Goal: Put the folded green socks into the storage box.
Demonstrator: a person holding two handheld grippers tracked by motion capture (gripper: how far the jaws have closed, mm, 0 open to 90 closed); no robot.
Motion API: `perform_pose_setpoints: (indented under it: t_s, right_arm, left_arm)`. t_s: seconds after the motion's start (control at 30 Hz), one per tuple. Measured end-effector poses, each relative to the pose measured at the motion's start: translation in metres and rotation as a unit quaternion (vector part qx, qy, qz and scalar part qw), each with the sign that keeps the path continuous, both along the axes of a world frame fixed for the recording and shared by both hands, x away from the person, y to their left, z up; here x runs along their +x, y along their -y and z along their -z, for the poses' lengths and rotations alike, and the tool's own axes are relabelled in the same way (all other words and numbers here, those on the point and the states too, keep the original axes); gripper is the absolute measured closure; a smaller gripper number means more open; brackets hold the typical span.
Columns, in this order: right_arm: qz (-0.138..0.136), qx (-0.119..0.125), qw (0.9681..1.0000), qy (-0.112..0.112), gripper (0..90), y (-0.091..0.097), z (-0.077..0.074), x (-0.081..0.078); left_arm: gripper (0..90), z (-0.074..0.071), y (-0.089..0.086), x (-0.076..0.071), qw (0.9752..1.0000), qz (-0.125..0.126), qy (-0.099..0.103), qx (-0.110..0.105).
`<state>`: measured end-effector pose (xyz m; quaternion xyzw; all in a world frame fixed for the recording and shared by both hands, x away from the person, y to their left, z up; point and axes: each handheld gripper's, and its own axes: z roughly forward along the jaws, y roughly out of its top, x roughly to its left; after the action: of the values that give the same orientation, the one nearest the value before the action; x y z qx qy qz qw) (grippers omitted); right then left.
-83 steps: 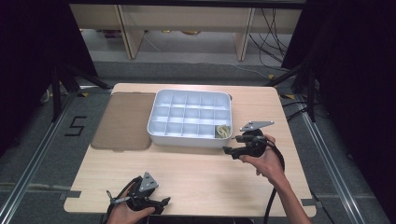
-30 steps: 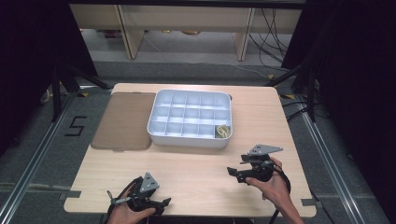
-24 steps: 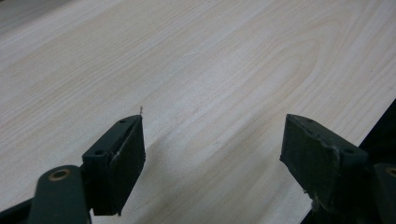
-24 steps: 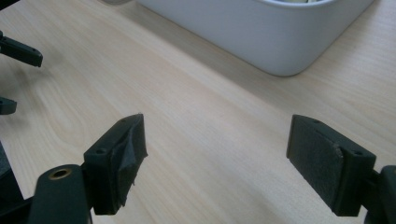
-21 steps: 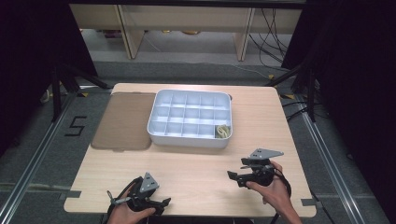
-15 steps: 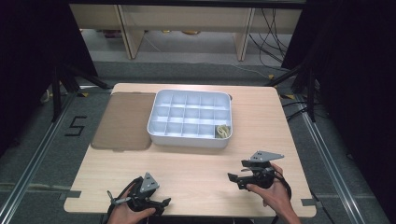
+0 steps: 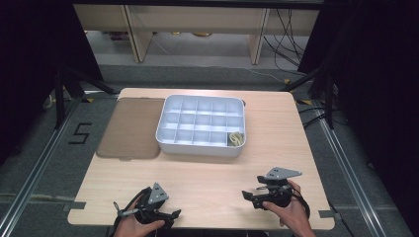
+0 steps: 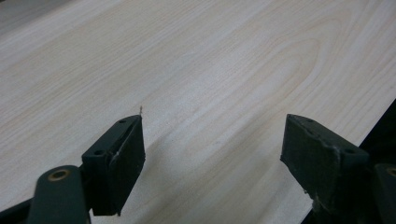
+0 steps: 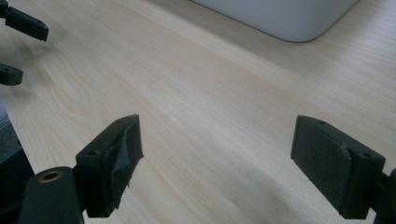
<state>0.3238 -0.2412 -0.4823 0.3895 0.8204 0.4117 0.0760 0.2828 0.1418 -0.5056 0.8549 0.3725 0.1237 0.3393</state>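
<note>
— What do the tools look like?
— The left gripper [image 7: 163,215] and right gripper [image 7: 253,196] are black, each topped with a grey three-cornered plate.
— And the fingers [image 9: 111,164]?
— Black blocky pads with small screw holes, brass rivets behind.

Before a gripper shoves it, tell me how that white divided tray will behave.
The white divided tray looks like rigid moulded plastic, so it should stay stiff. With one small yellowish item in a corner cell, it is probably light. Its flat base on the smooth wooden table suggests it would slide, not tip.
</note>
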Motion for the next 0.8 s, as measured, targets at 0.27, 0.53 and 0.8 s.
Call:
perform_pose_setpoints:
  t_s: [0.27, 0.53, 0.8]
  right_arm:
    - [0.001, 0.001, 1.0000, 0.000, 16.2, 0.002, 0.002, -0.008]
    - [-0.002, -0.007, 1.0000, -0.004, 16.2, 0.003, 0.008, -0.017]
    - [0.004, -0.022, 0.9998, -0.002, 16.3, 0.004, 0.012, -0.023]
  left_arm:
    - [20.7, 0.000, 0.000, 0.000, 1.0000, 0.001, 0.000, 0.001]
    - [20.6, 0.000, 0.000, 0.000, 1.0000, 0.001, 0.002, 0.001]
    - [20.6, -0.001, 0.000, 0.000, 1.0000, 0.006, 0.001, 0.003]
